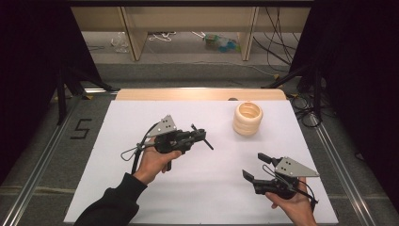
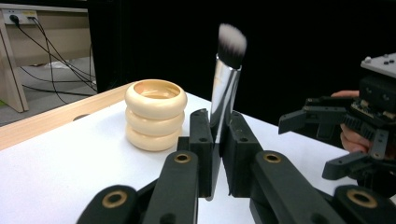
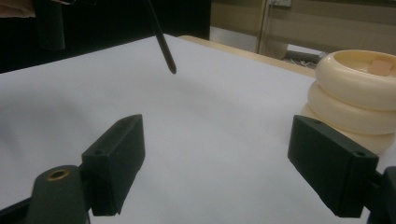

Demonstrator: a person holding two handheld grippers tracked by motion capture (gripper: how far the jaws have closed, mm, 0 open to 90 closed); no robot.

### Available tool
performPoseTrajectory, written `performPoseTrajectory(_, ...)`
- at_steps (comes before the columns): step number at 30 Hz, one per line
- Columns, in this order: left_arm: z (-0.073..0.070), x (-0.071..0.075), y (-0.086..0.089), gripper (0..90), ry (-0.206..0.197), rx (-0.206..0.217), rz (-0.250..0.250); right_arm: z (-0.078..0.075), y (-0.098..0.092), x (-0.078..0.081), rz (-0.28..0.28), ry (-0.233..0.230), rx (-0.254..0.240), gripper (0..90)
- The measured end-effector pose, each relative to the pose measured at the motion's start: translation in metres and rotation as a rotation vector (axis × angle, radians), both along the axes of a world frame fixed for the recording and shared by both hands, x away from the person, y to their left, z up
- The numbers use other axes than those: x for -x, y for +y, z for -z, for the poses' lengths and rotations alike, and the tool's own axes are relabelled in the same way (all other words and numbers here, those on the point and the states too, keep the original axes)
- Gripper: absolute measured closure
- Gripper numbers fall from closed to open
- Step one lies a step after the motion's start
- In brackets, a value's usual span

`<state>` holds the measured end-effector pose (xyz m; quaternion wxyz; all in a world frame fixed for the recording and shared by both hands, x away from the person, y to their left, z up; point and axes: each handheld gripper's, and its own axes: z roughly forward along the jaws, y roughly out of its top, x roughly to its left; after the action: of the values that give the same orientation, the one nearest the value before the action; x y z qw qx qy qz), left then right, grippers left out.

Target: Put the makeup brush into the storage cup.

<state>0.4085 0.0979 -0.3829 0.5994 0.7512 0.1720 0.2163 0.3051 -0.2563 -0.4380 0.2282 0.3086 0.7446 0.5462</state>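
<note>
Above mat – left gripper [image 2: 215,140] clamps brush [image 2: 225,84]; right gripper [image 3: 233,163] wide, seemingly empty.

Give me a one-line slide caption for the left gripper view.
Left tongs clamp a makeup brush upright, bristles up, beside a cream three-ring holder on the white table.

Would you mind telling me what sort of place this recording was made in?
Probably a lab or recording workspace rather than a home: the white table has black curtains on both sides, loose cables trail across the floor behind it, and a wall socket sits behind a plain wooden desk.
</note>
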Motion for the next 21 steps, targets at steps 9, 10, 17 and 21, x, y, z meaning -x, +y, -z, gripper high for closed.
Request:
performPoseTrajectory(9,-0.01,-0.01,-0.016,83.0,-0.002,0.008,-0.048,-0.001,-0.003,0.002,0.009,0.011,0.01,20.1)
performPoseTrajectory(10,-0.012,-0.012,-0.017,83.0,-0.006,0.01,-0.056,-0.001,-0.002,0.003,0.011,0.028,0.003,20.1)
performPoseTrajectory(17,-0.02,-0.015,-0.035,83.0,0.152,0.096,0.049,-0.001,-0.003,0.003,0.004,0.035,-0.009,20.2)
performPoseTrajectory(21,-0.026,-0.023,-0.04,83.0,0.138,0.091,0.042,-0.001,-0.002,0.003,0.004,0.027,-0.002,20.3)
